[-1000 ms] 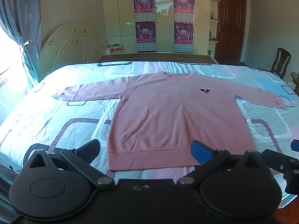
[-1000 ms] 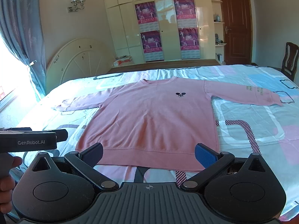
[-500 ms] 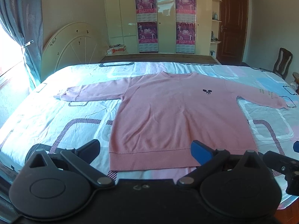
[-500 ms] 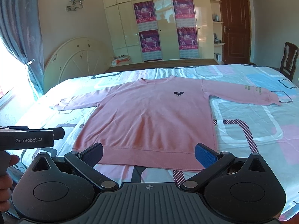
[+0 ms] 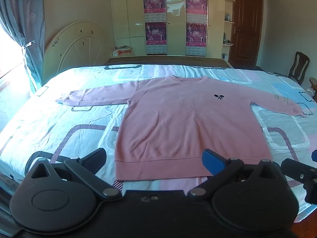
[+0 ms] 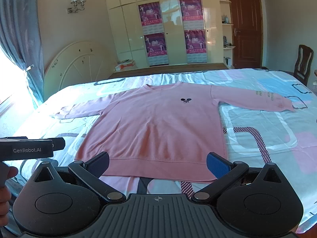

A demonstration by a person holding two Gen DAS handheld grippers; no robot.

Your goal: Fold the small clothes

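A pink long-sleeved sweatshirt (image 5: 190, 123) lies flat and face up on the bed, both sleeves spread out sideways, hem towards me; it also shows in the right wrist view (image 6: 158, 127). My left gripper (image 5: 153, 157) is open and empty, hovering just short of the hem near its left half. My right gripper (image 6: 157, 163) is open and empty, hovering at the hem's middle. Neither touches the cloth. The left sleeve cuff (image 5: 65, 100) and right sleeve cuff (image 6: 285, 107) lie flat.
The bed sheet (image 5: 59, 123) has a pale blue, pink and striped pattern. A curved white headboard (image 5: 77, 47) stands at the left, a wardrobe (image 5: 174, 19) behind, a wooden chair (image 5: 299, 67) and a door at the right. The left gripper's body (image 6: 27, 148) shows in the right wrist view.
Both grippers have drifted slightly; the sweatshirt sits a little further right in the left wrist view and a little further left in the right wrist view. The cloth has not moved.
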